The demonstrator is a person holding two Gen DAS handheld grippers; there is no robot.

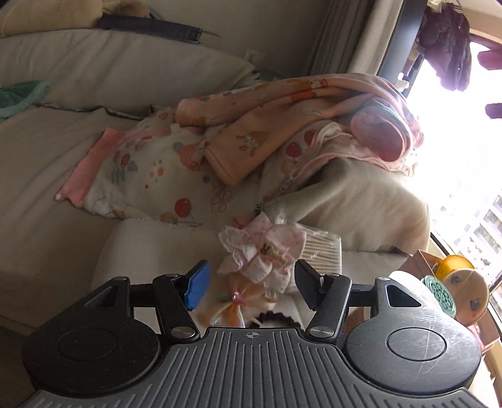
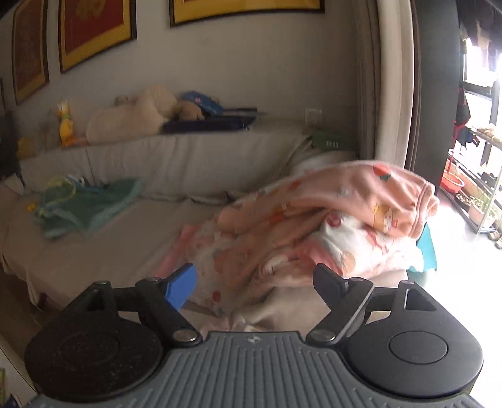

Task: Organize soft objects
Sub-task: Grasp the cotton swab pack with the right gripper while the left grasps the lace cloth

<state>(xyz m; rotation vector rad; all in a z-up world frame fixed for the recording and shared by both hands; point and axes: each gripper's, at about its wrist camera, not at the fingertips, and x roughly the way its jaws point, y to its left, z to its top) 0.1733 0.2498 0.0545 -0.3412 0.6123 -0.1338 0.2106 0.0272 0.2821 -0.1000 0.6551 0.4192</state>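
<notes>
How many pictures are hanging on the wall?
4 show: one cut off at the far left edge, two red ones with gold frames at top left, and one above the middle. More may hang out of view.

Both wrist cams near, facing sofa (image 2: pixel 131 251); share clothes pile (image 1: pixel 219 150).

Beige sofa (image 2: pixel 103 251): carrying a heap of pink and white printed baby clothes (image 2: pixel 317 226) at its right end and a teal garment (image 2: pixel 91 204) lying well apart, leftward.
</notes>
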